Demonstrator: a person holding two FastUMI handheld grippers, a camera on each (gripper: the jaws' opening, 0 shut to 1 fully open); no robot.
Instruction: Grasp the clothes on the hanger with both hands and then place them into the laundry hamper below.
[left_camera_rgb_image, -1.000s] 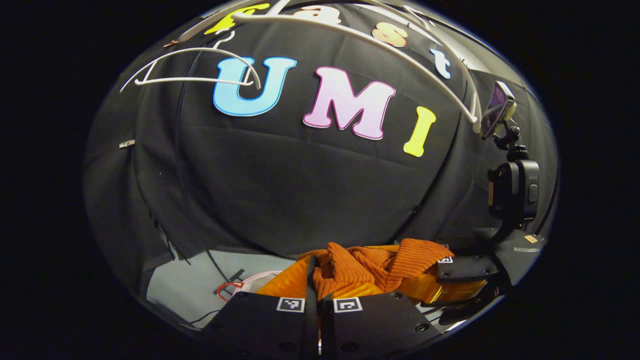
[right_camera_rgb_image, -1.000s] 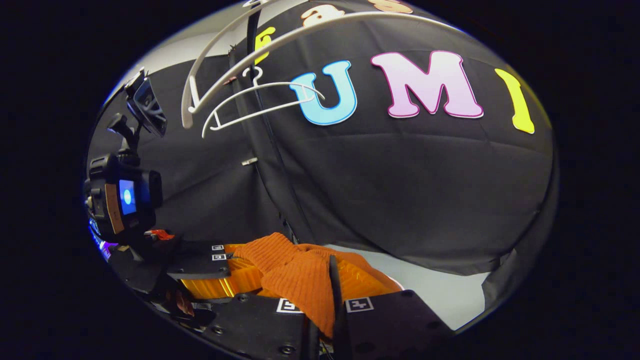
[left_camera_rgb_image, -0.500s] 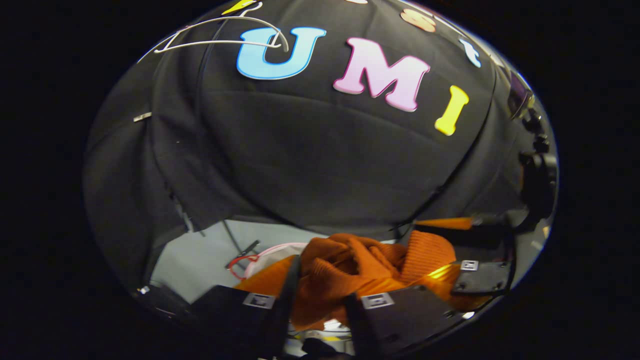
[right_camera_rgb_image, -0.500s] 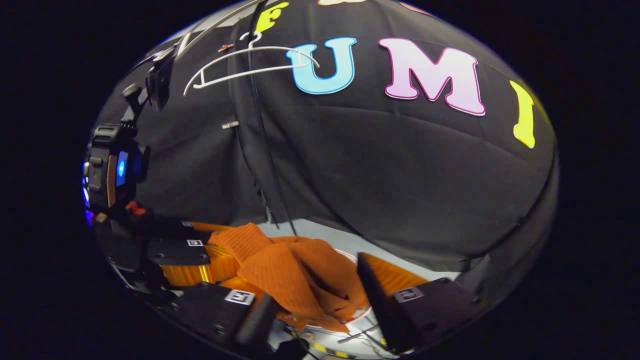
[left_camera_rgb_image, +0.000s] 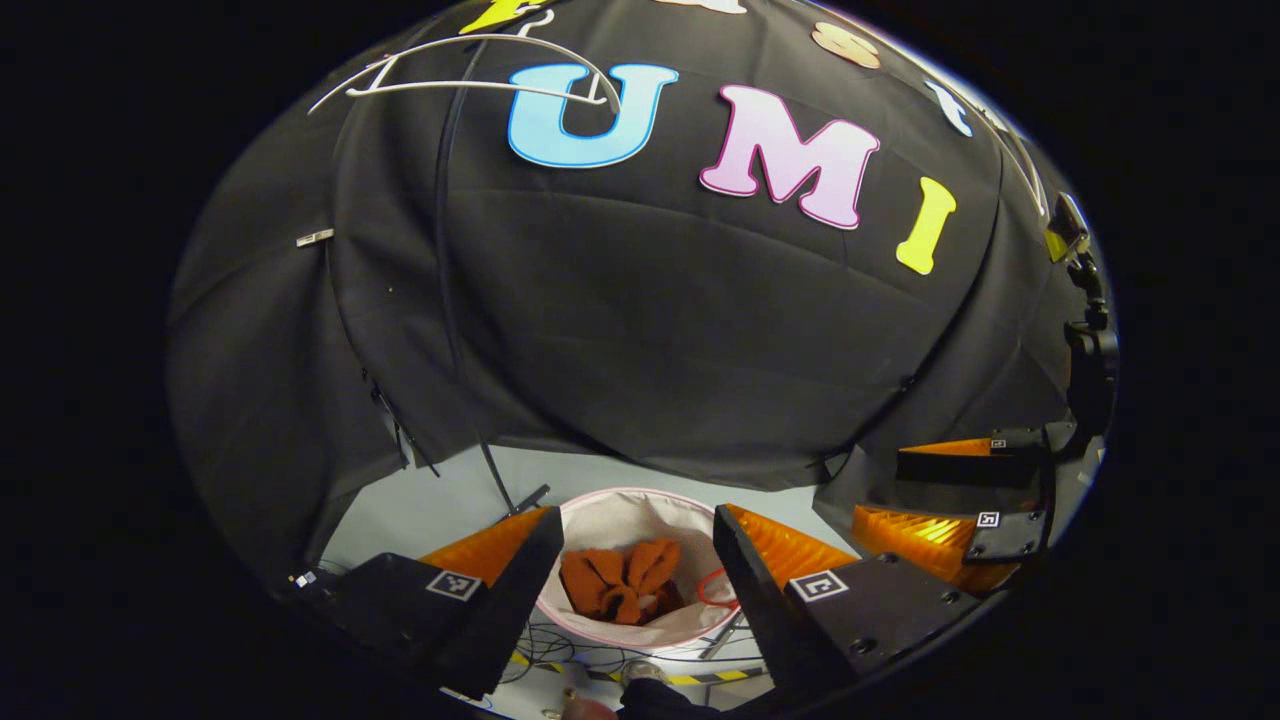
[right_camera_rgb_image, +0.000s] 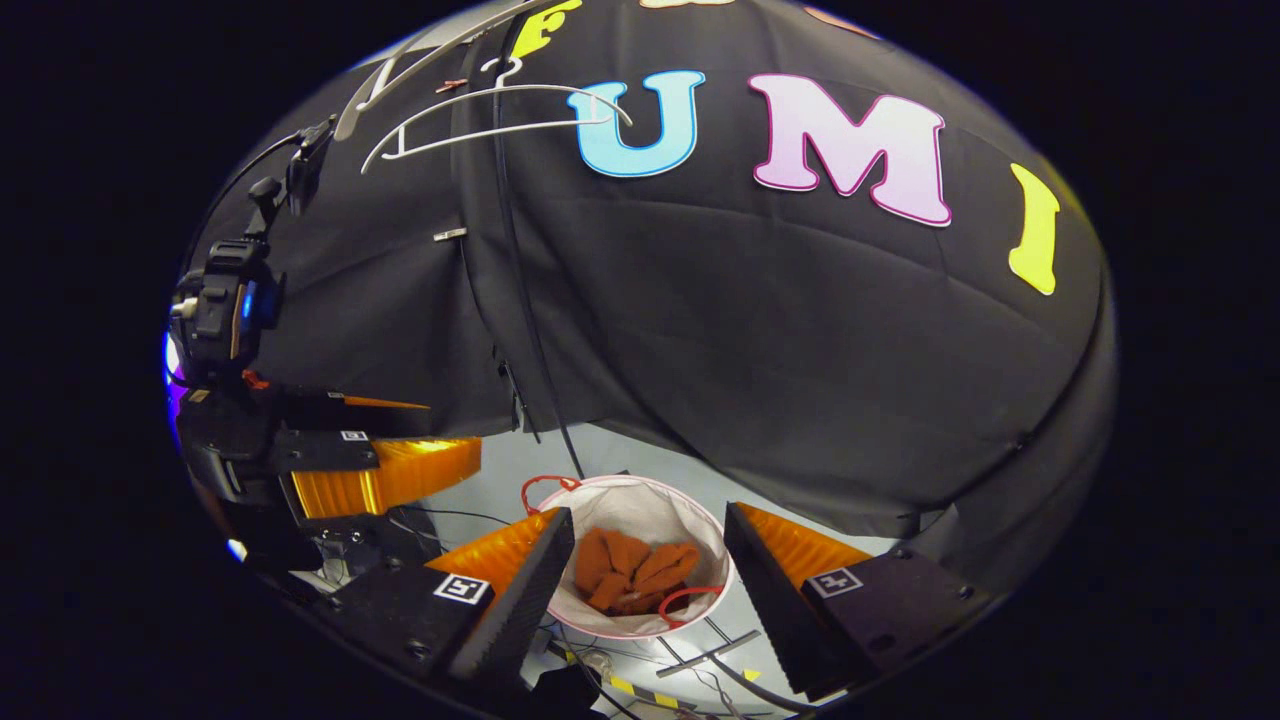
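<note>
1. I hold the left gripper (left_camera_rgb_image: 632, 585) above the laundry hamper (left_camera_rgb_image: 640, 510), its fingers spread wide apart with nothing between them
2. The right gripper (right_camera_rgb_image: 648, 585) hangs beside it over the same opening, fingers likewise apart and empty
3. The orange clothes (left_camera_rgb_image: 620, 585) lie crumpled at the bottom of the hamper, inside its pale lining; in the right gripper view I see the clothes (right_camera_rgb_image: 632, 570) well within the rim
4. The white hanger (right_camera_rgb_image: 500, 110) sits bare high on the wall
5. I judge the drop done, so the step in hand is to draw both grippers up and away; I would lift straight, fingers kept apart, steering clear of the red loop handle (right_camera_rgb_image: 690, 598) at the rim and the cables on the floor (right_camera_rgb_image: 600, 450)
6. Each finger carries a small square black-and-white marker, no words; the far gripper's small lit screen is probably too blurred to make out, and I find no brand or garment label
</note>
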